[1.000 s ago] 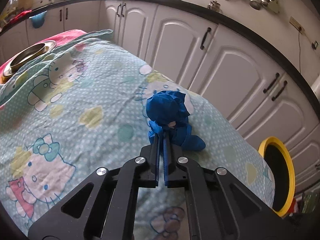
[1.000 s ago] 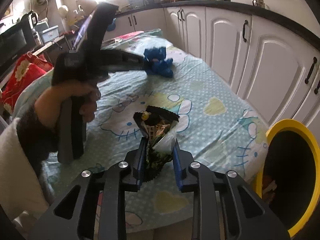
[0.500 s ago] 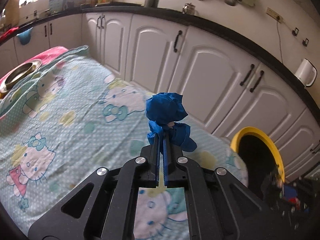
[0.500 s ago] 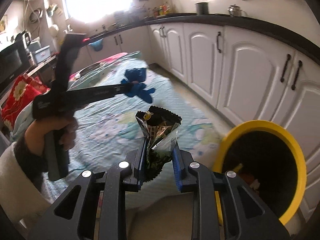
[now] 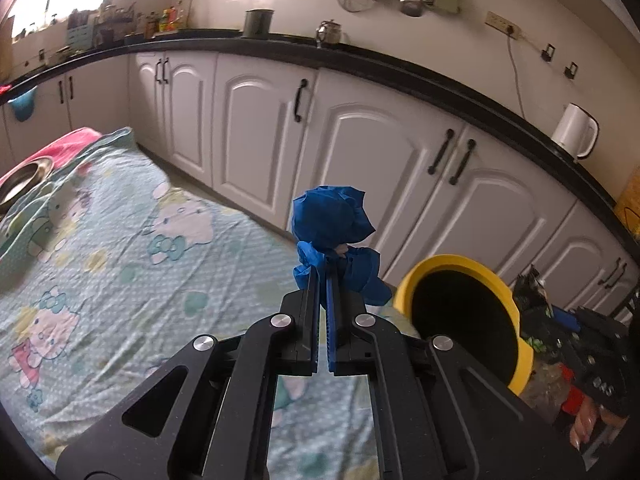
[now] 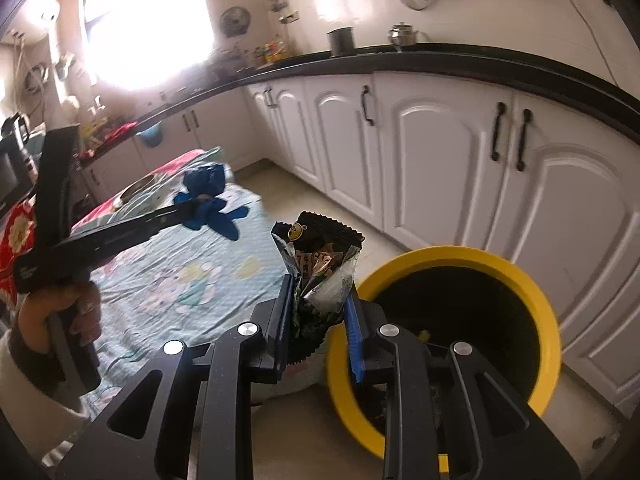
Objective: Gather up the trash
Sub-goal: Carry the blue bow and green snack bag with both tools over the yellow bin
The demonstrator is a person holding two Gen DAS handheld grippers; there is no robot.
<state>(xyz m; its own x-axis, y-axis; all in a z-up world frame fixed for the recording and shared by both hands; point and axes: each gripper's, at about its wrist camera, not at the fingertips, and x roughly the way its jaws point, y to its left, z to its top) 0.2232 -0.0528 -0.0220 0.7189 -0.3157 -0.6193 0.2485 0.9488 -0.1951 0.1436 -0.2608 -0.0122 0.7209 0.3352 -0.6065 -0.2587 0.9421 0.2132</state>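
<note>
While left tongs [image 5: 324, 280] clamp blue wad [image 5: 330, 220], right tongs [image 6: 320, 300] clamp snack wrapper [image 6: 320, 264].

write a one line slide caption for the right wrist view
Right gripper clamps a crumpled snack wrapper beside the yellow bin, while the left gripper carries a blue wad above the bed.

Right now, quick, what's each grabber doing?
Left gripper: shut on the crumpled blue wad.
Right gripper: shut on the snack wrapper.
</note>
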